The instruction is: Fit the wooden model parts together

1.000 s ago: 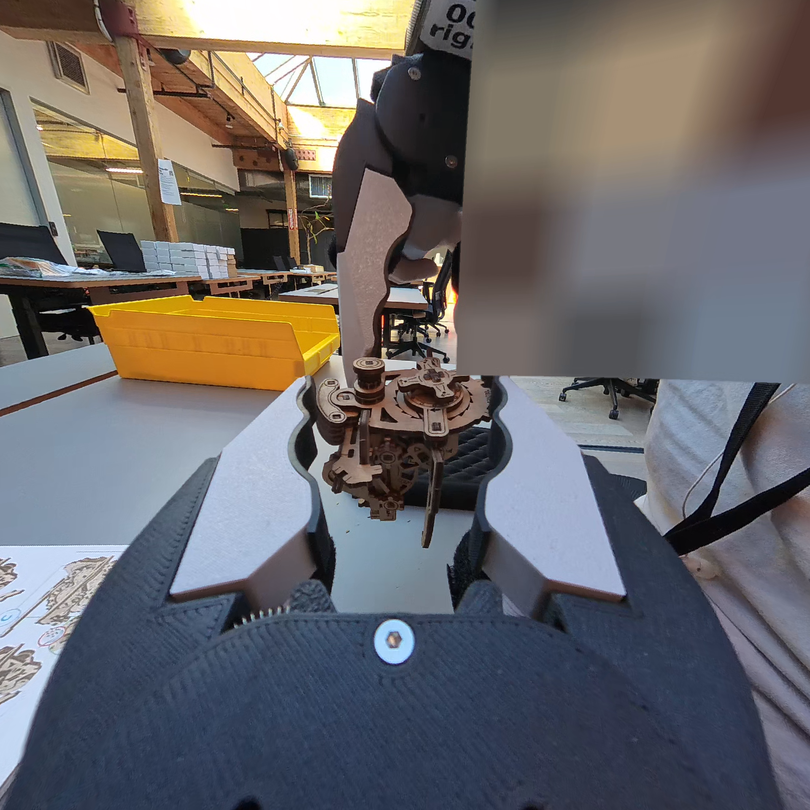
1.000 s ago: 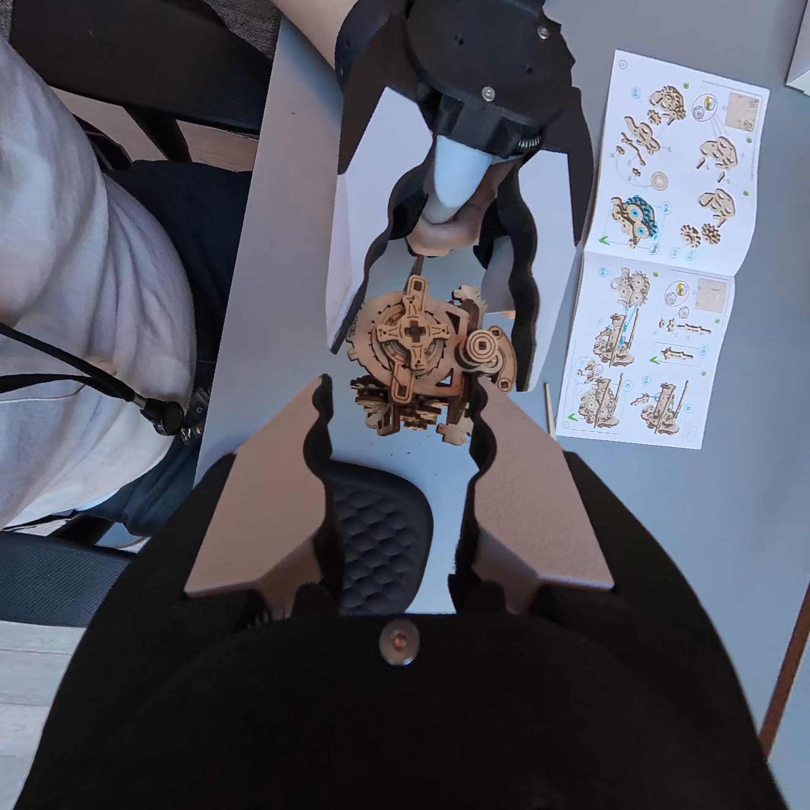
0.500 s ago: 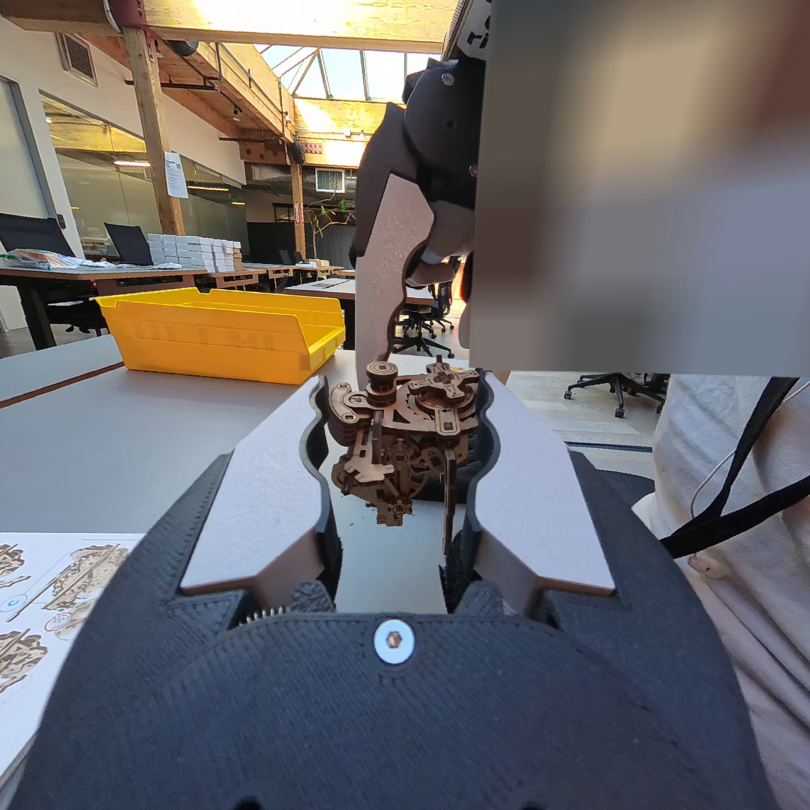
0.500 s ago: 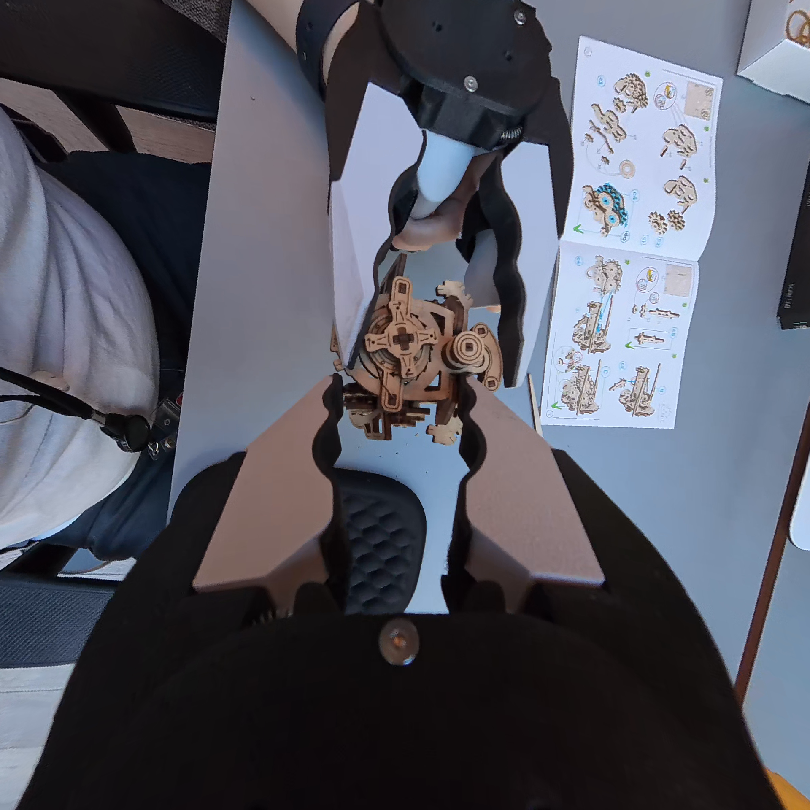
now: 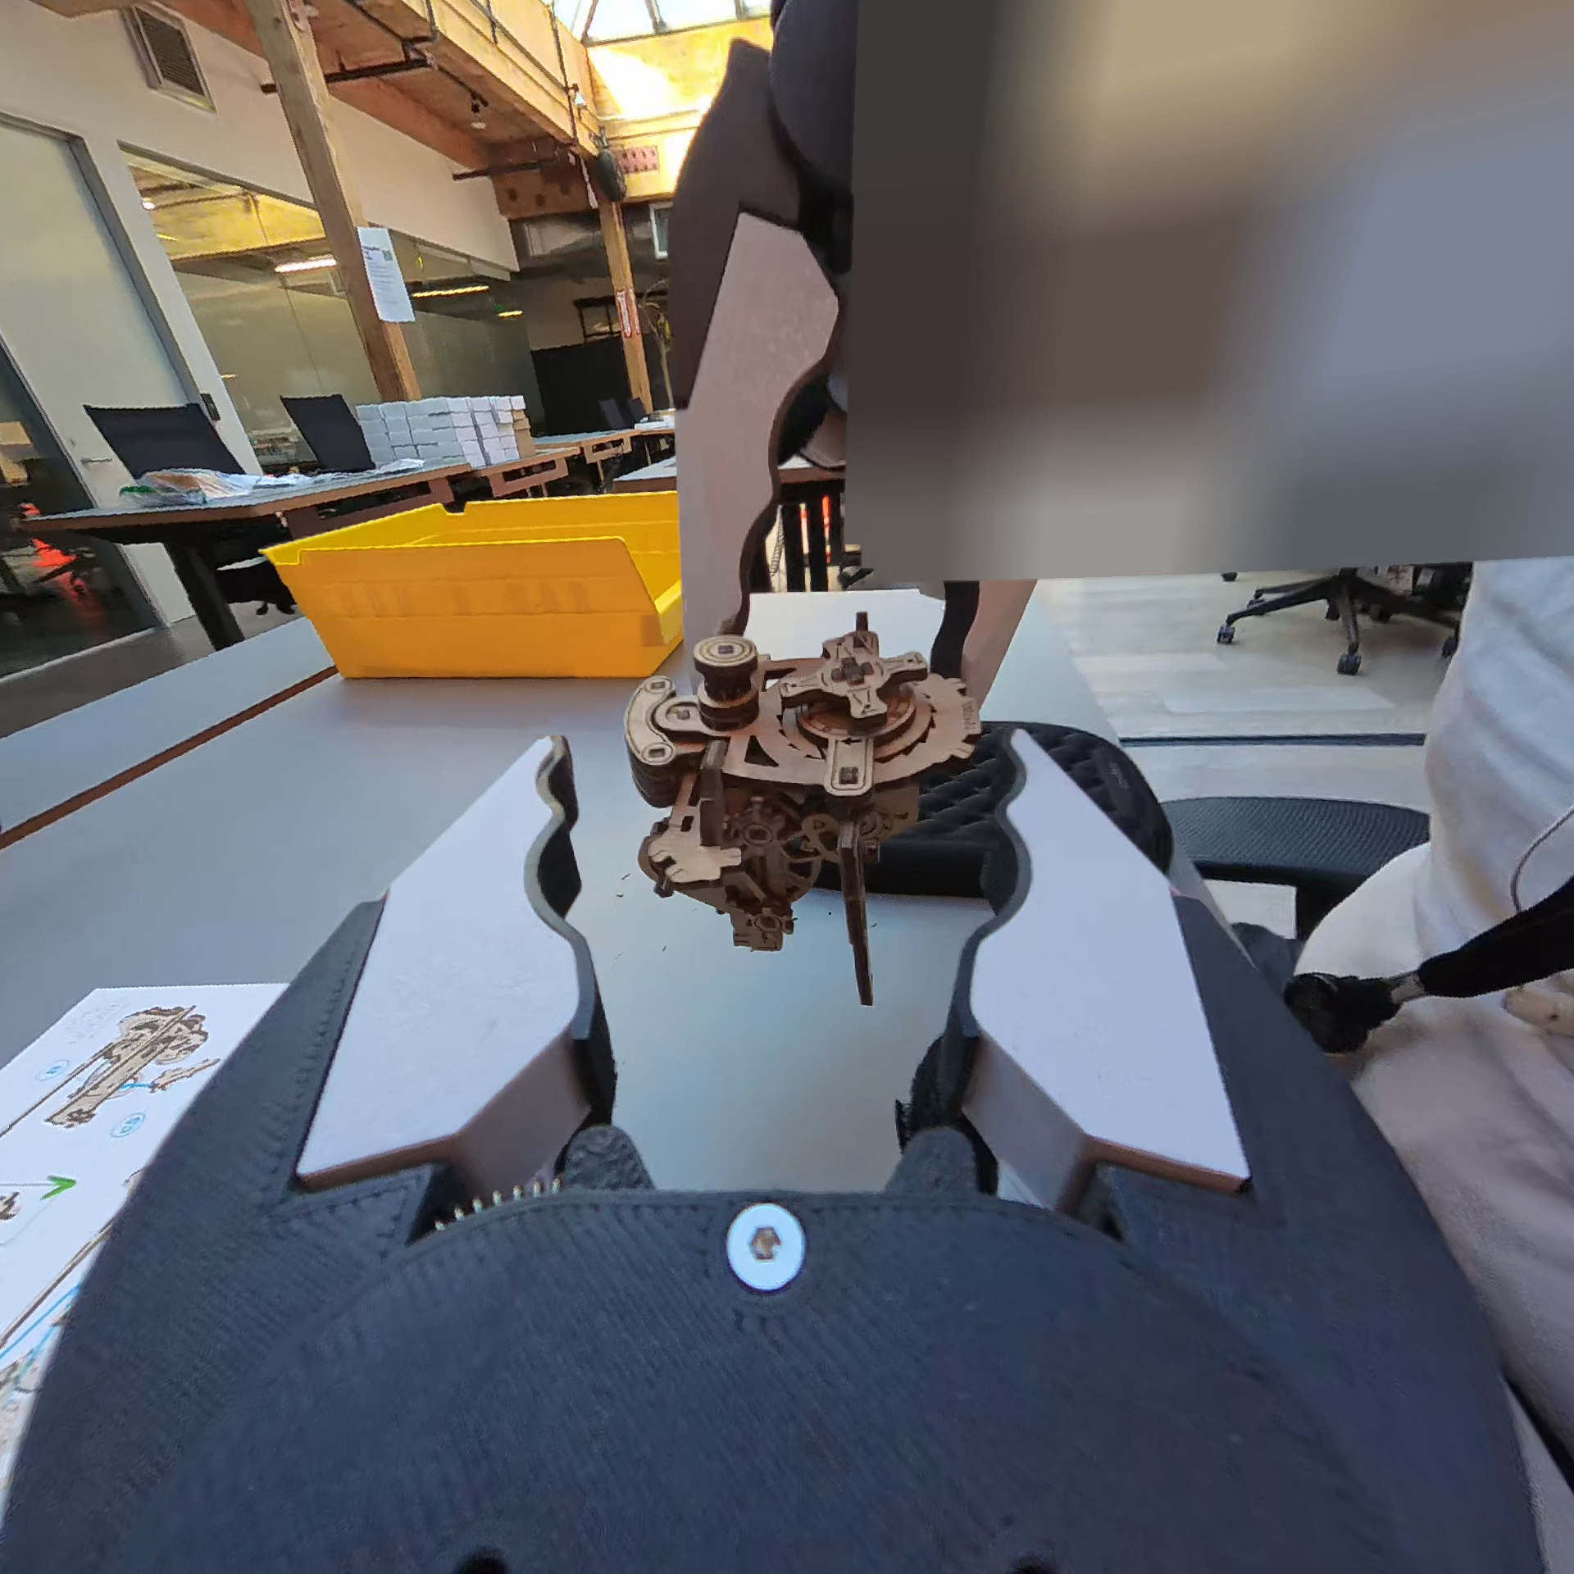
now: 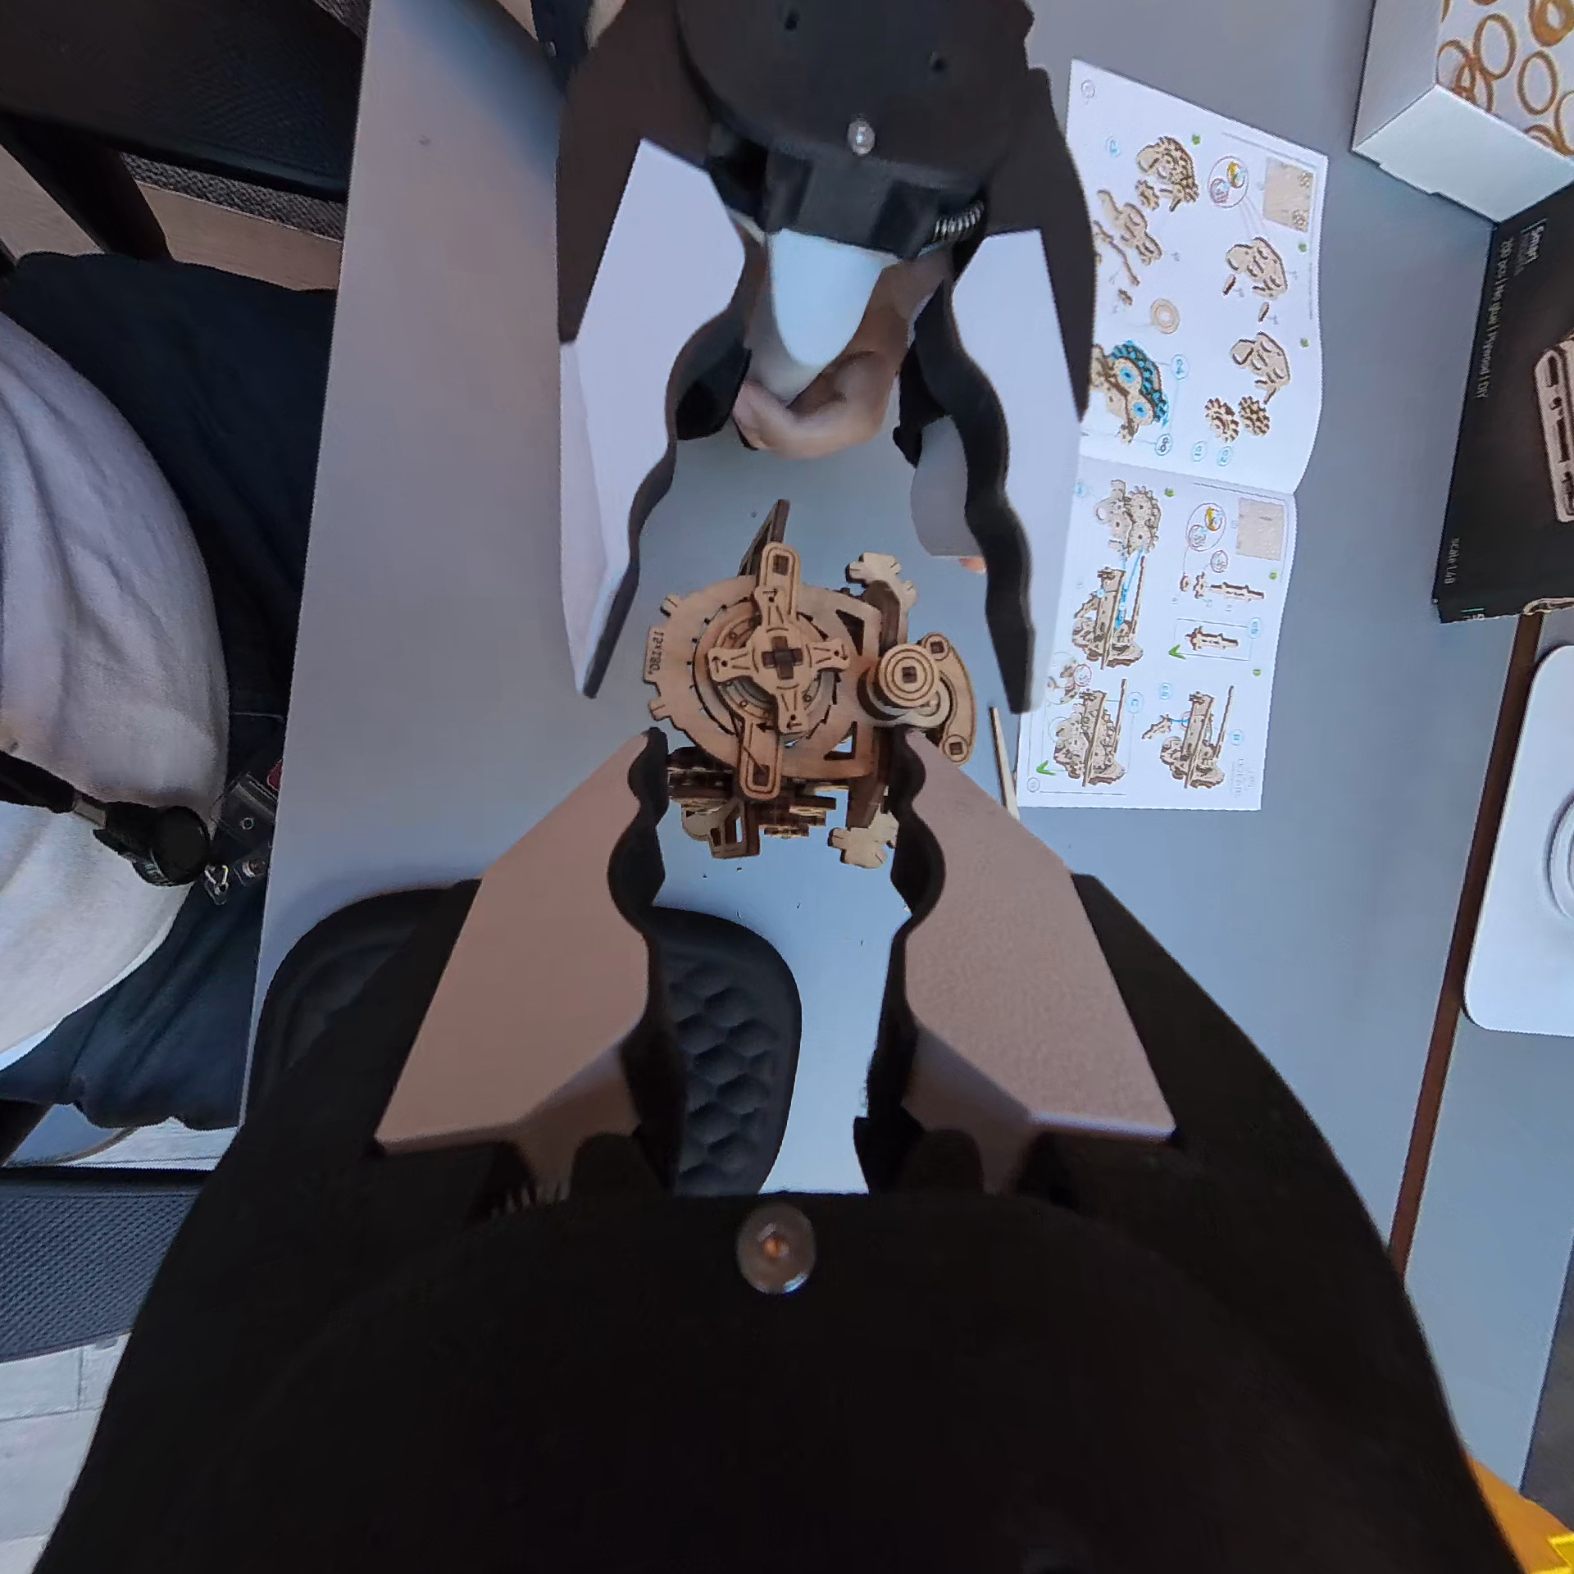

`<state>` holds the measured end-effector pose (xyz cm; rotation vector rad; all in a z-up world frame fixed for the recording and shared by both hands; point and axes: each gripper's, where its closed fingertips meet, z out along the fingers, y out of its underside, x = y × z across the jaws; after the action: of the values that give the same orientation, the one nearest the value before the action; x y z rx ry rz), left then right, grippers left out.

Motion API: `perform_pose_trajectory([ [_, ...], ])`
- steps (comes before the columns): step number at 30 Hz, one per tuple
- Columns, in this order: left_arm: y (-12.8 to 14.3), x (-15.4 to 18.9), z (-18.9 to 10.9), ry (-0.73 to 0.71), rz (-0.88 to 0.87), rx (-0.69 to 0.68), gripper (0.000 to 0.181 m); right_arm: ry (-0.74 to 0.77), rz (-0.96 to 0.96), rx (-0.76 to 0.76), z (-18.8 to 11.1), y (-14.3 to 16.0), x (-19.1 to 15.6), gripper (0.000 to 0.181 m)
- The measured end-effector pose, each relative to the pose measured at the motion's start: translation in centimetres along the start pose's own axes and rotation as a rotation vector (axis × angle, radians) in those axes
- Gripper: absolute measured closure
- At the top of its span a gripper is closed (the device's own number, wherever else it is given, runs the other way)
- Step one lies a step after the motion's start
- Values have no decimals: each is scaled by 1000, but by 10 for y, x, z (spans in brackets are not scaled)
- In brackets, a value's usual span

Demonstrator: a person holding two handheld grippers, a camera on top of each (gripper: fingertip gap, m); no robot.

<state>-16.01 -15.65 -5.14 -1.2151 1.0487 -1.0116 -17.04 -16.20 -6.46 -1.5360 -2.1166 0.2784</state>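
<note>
Wooden gear assembly (image 6: 788,681): held clear above the grey table (image 6: 443,528), pinched at its lower body between the right gripper (image 6: 771,766) fingertips, which come down from above; its flat gear face lies level, a thin strut hanging below. Left gripper (image 5: 788,766): spread wide, level with the assembly, which sits straight ahead between its tips, untouched. The right gripper's exact contact points are hidden behind the gear face.

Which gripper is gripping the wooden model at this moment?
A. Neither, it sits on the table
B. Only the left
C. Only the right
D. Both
C: the right gripper has its fingertips pressed to both sides of the wooden model, holding it above the table, while the left gripper is spread wide with clear gaps on either side.
</note>
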Motion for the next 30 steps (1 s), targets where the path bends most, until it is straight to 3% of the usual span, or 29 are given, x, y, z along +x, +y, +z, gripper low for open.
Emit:
perform_pose_trajectory([
  [3,-3,4,2,-3,17,25,102,8,-12,-7,-2,-2,-1,130],
  [8,-1,3,3,17,-51,21,94,19,-31,-29,-3,-2,1,130],
  [16,-11,2,-1,25,-68,67,101,18,-29,-66,-5,-8,3,130],
  [25,-35,-8,-14,75,-265,224,102,47,49,95,-21,-25,14,117],
  [30,-47,-13,-21,124,-397,313,102,38,212,276,-32,-32,21,107],
])
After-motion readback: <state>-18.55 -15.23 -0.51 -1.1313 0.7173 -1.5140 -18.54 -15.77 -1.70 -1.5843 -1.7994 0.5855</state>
